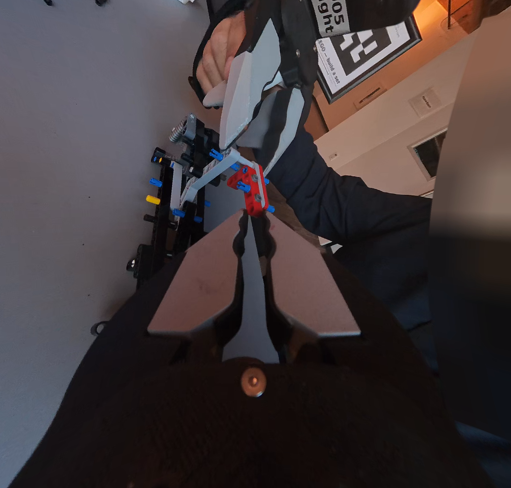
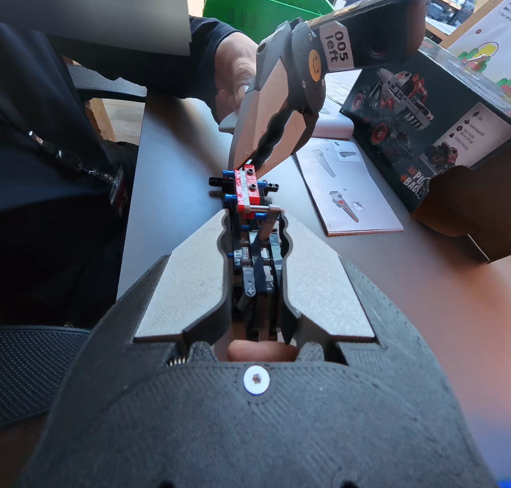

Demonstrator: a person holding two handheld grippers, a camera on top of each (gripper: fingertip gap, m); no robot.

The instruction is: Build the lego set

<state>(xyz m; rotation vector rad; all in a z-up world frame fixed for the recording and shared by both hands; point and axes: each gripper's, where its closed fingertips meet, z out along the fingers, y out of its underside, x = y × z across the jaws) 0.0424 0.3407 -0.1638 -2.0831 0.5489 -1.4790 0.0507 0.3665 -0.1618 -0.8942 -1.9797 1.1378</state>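
Grey table (image 2: 171, 148); open booklet (image 2: 351, 187), set box (image 2: 431, 132) on it.

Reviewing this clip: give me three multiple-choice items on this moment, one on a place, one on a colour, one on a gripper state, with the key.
1. Where does the open instruction booklet lie?
A. on the table, between the build and the set's box
B. on top of the green bin
C. under the build

2. What colour is the angled piece that the left gripper meets at its tips?
A. yellow
B. red
C. green

3. How does the right gripper stand?
A. wide open over bare table
B. closed on the booklet
C. closed around the black lego frame

Key: 1 A, the right wrist view shows its pages flat on the table beside the box. 2 B, the red piece sits at the tips. 3 C, the black lego frame fills the gap between its fingers.
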